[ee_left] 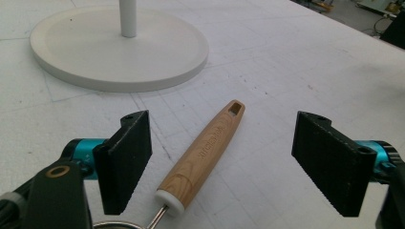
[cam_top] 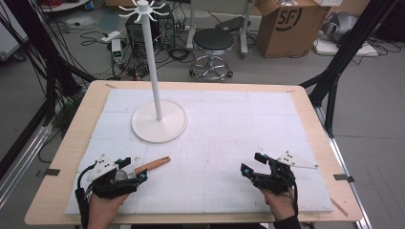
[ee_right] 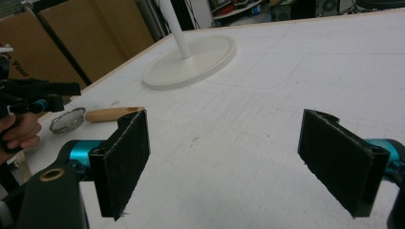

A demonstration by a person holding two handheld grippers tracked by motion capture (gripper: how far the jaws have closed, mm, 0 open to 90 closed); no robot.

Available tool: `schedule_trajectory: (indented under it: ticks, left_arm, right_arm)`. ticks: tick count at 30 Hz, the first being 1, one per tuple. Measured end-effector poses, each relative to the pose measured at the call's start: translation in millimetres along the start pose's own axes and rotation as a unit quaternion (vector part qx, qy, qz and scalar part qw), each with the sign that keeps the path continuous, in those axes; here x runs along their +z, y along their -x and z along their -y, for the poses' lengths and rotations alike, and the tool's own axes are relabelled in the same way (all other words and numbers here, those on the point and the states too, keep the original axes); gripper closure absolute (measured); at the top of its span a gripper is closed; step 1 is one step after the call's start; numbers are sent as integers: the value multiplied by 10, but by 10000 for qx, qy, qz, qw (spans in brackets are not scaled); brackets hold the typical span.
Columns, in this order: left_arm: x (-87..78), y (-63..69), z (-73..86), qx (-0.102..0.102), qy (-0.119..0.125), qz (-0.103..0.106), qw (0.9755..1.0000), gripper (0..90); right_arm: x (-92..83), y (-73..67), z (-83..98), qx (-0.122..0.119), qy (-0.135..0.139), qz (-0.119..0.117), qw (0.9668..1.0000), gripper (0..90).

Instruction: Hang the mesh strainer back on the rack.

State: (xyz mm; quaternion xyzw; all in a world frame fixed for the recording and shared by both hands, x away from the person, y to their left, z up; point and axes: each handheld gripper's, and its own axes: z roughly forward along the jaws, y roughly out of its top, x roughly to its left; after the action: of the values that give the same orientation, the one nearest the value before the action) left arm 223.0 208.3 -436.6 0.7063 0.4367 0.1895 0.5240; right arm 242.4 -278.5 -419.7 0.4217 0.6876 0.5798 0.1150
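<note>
Left gripper view has the left gripper (ee_left: 222, 162) gaping astride the strainer's wooden handle (ee_left: 203, 155); closing off-centre may roll it aside; the right gripper (ee_right: 239, 162) idles agape.

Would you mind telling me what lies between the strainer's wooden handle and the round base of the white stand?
Nothing: in the left gripper view, bare white mat separates the wooden handle from the stand's base. The high view agrees.

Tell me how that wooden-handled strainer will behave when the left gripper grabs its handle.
The strainer looks light, with a thin mesh bowl. Its rounded wooden handle may twist or roll between the flat pads. The bowl end probably droops if gripped far out.
</note>
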Motion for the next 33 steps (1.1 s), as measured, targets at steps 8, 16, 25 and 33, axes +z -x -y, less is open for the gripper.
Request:
schedule_trajectory:
  ticks: [8,16,25,33]
  left_arm:
    - [53,-91,-67,143,-202,-165,9996,249]
    - [126,-153,-139,273,-604,-46,9978,277]
    - [207,-197,-144,424,-1142,229,9923,359]
    - [286,-170,-108,655,-1642,151,9841,429]
  right_arm:
    - [23,47,8,63,-3,-16,10000,172]
    - [33,53,6,108,15,-44,9999,172]
    - [27,73,7,142,26,-12,9999,182]
    - [25,81,14,177,9,-1,9998,182]
